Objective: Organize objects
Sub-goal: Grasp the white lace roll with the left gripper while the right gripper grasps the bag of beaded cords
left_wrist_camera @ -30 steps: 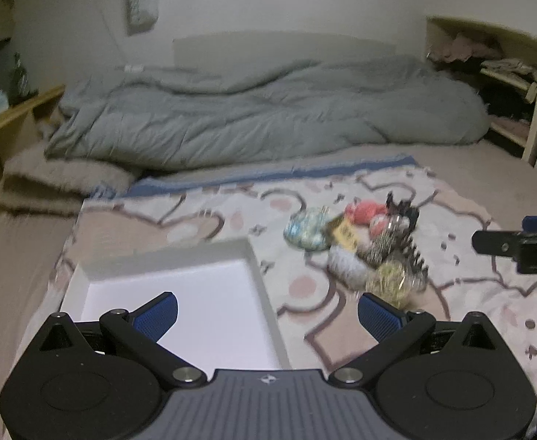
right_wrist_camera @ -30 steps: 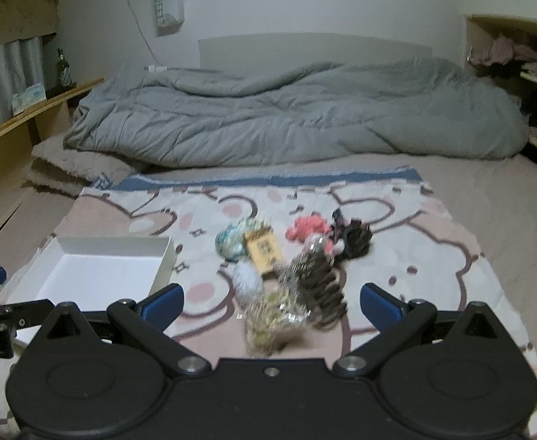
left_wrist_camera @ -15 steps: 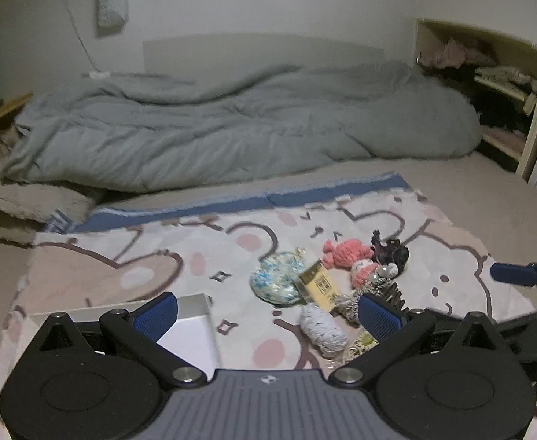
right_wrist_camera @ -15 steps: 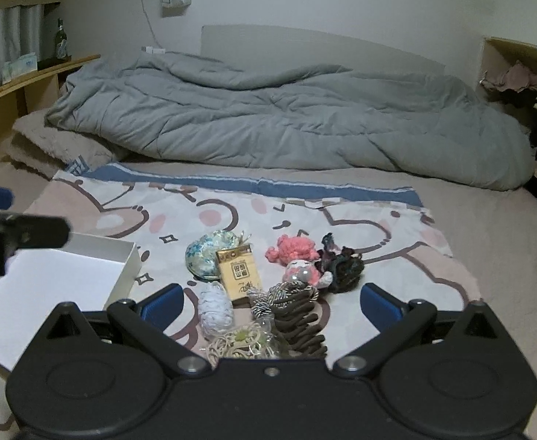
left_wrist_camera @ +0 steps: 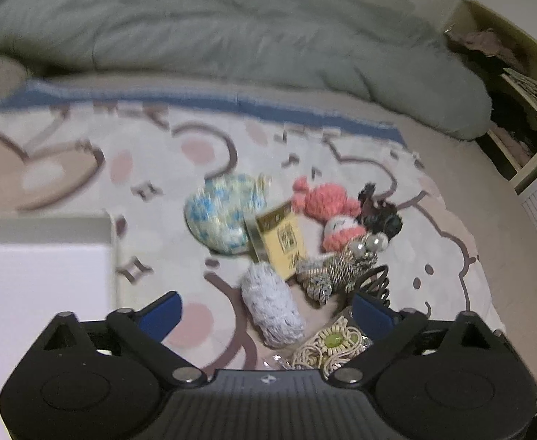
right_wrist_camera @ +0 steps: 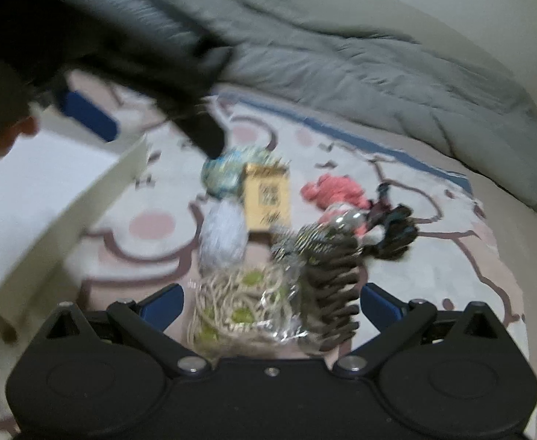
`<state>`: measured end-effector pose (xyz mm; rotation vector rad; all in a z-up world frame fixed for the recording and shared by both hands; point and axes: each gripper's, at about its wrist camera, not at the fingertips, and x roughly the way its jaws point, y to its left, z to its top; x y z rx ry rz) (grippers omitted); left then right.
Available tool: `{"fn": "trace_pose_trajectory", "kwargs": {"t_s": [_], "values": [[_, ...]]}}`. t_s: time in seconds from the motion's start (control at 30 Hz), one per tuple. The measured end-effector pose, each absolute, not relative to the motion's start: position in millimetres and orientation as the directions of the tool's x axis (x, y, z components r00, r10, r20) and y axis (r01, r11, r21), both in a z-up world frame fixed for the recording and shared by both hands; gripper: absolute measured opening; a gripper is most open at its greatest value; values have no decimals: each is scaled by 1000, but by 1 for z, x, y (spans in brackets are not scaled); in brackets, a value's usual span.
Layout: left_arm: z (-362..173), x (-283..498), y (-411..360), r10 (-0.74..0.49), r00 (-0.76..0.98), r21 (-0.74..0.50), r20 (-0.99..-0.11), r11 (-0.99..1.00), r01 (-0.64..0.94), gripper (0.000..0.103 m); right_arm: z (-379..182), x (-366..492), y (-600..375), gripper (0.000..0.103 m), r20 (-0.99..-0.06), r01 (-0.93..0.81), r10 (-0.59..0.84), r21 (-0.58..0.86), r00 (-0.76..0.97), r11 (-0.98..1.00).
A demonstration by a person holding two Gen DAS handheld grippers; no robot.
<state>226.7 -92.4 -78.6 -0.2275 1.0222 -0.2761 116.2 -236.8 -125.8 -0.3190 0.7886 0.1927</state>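
Note:
A pile of small items lies on a patterned blanket [left_wrist_camera: 85, 168]: a blue-white pouch [left_wrist_camera: 220, 216], a yellow box [left_wrist_camera: 283, 242], a pink knitted doll [left_wrist_camera: 330, 209], a grey-white scrunchie [left_wrist_camera: 272, 304], a dark claw clip [right_wrist_camera: 332, 286], a beige woven piece [right_wrist_camera: 242, 304] and a black scrunchie [right_wrist_camera: 393, 234]. A white box [left_wrist_camera: 30, 282] stands at the left. My left gripper [left_wrist_camera: 268, 311] is open over the grey-white scrunchie. My right gripper [right_wrist_camera: 270, 302] is open around the beige piece and claw clip. The left gripper also shows blurred in the right wrist view [right_wrist_camera: 140, 55].
A grey duvet [left_wrist_camera: 231, 33] lies bunched across the far side of the bed. A wooden shelf [left_wrist_camera: 517, 110] with clutter stands at the right. The white box shows at the left in the right wrist view [right_wrist_camera: 48, 198].
Both grippers have dropped down and forward onto the pile. The left gripper has swung right from the white box and now crosses the right wrist view.

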Motion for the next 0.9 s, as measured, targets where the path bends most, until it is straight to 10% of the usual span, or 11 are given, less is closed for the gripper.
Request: {"fn": "trace_pose_trajectory", "kwargs": {"t_s": [0.47,0.9], "values": [[-149,265,-99,-461,321,-499,-827,866,-44,83,-164,133,-216,103,-788,-370,76,-199,610,907],[-167,270,-104,-464,306,-502,-832,863,-58,38,-173,145,-231,90,-830,-340,63,-157,554,927]]}}
